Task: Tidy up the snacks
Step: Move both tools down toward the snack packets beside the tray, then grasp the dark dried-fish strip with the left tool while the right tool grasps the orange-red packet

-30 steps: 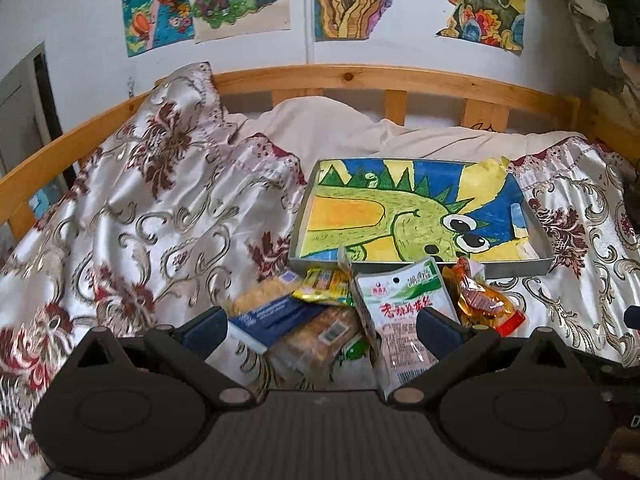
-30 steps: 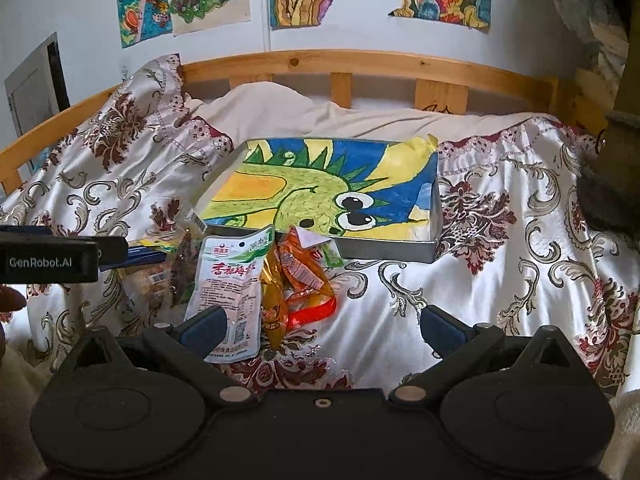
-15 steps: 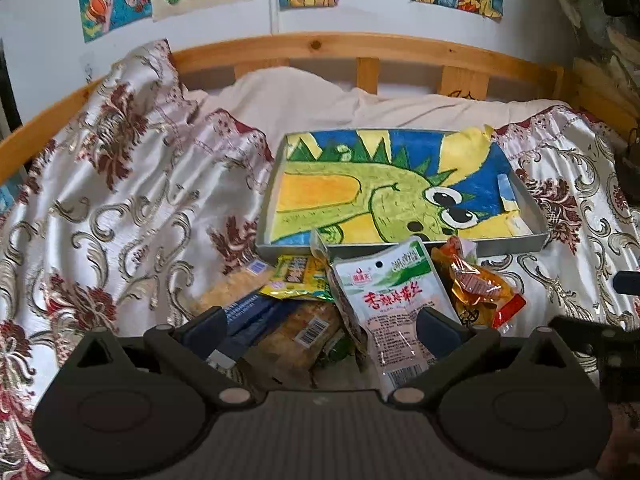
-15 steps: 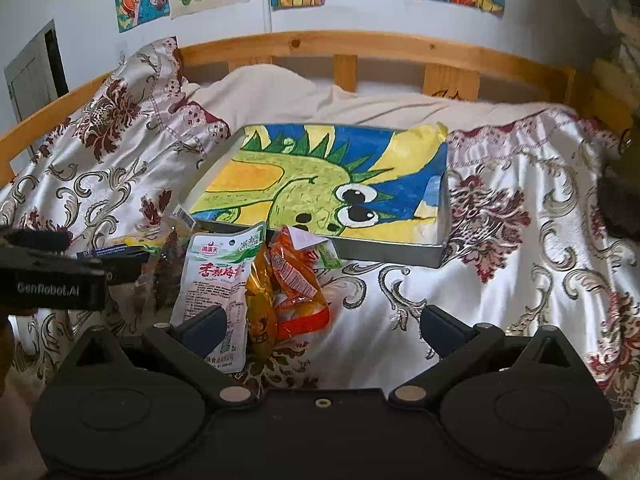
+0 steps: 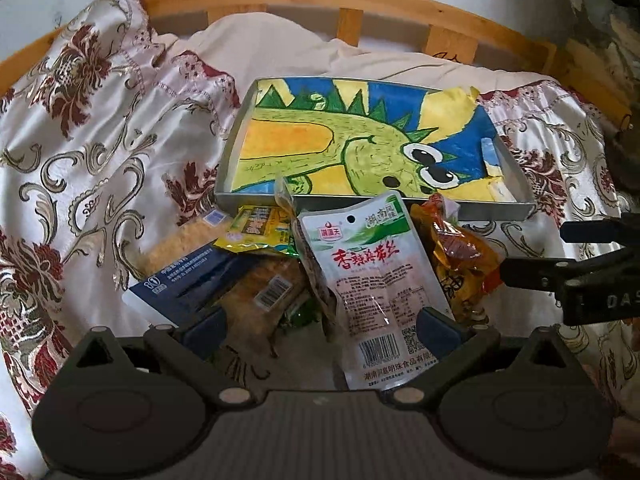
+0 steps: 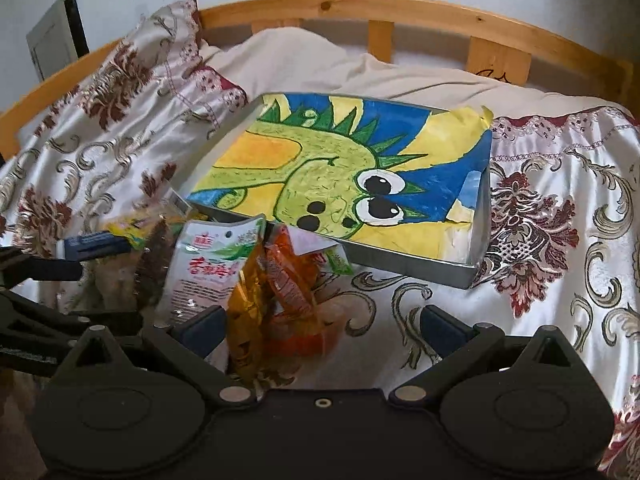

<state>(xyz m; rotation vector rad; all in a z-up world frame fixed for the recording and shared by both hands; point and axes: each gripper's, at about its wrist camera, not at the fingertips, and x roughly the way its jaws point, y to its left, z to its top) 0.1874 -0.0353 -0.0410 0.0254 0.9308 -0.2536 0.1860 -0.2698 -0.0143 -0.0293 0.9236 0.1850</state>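
Honestly, with both tongs, left (image 5: 320,326) and right (image 6: 322,326), wide open and empty, I'd pinch the orange packet (image 6: 280,300) by its edge before lifting toward the tray (image 6: 478,220).

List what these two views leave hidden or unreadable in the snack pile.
- Left wrist view: green packet under the pile, mostly covered by the white seaweed pouch; kind unknowable.
- Right wrist view: orange packets, print too crumpled and blurred to read.
- Right wrist view: left gripper cut off by the edge; jaws unseen.
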